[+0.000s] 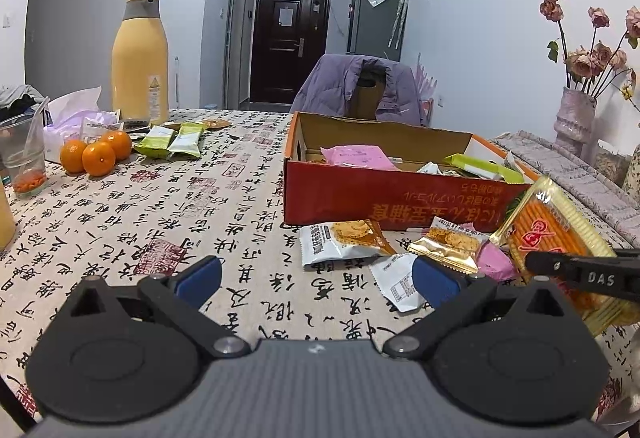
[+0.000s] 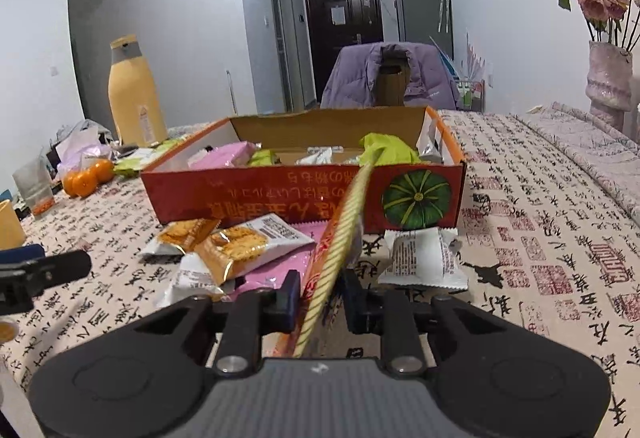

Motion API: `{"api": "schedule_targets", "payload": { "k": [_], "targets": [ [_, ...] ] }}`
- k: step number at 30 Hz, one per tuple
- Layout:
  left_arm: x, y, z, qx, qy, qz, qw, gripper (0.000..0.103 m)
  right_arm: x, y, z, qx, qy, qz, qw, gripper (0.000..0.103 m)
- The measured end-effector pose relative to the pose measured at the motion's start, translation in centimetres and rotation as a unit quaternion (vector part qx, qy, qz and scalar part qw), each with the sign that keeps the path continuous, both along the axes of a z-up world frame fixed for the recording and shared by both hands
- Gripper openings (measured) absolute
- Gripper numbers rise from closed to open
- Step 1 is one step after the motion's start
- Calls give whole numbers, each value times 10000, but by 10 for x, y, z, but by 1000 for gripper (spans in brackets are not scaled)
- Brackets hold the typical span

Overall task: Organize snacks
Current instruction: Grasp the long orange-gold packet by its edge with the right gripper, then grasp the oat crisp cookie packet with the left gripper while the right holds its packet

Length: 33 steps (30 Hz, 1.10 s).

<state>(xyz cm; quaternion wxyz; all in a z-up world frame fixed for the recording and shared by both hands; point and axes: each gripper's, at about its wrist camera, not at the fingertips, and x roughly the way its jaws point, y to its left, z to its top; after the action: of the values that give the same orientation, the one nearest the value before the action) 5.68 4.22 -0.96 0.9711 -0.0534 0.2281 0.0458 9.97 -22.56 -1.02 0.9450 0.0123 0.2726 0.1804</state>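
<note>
My right gripper (image 2: 320, 292) is shut on an orange biscuit-stick packet (image 2: 340, 238) with a yellow striped edge, held edge-on just in front of the red cardboard box (image 2: 280, 198). In the left wrist view the same packet (image 1: 556, 234) stands tilted at the right, with a right finger (image 1: 580, 272) clamped on it. My left gripper (image 1: 316, 278) is open over the tablecloth, nothing between its blue pads. Several snack packets (image 1: 344, 242) lie loose before the box (image 1: 360, 198). Pink and green packets (image 2: 224, 154) lie inside the box.
A tall yellow bottle (image 1: 140, 58), three oranges (image 1: 96, 154), two green packets (image 1: 172, 140) and a plastic cup (image 1: 24, 158) stand at the far left. A chair with a purple jacket (image 1: 360, 86) is behind the table. A vase of dried roses (image 1: 576, 118) stands at the right.
</note>
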Motion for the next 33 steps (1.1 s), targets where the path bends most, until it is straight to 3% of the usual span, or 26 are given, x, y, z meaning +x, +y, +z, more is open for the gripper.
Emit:
{"api": "schedule_targets", "payload": {
  "k": [9, 20, 33],
  "targets": [
    [4, -7, -3, 59, 67, -62, 9999, 103, -9, -14, 11, -82, -291, -144, 9994, 18],
    [9, -17, -4, 156, 111, -116, 9997, 103, -5, -19, 6, -590, -382, -204, 9973, 18],
    [26, -33, 1, 363, 132, -273, 9989, 103, -3, -21, 2, -414, -463, -140, 9980, 17]
  ]
}}
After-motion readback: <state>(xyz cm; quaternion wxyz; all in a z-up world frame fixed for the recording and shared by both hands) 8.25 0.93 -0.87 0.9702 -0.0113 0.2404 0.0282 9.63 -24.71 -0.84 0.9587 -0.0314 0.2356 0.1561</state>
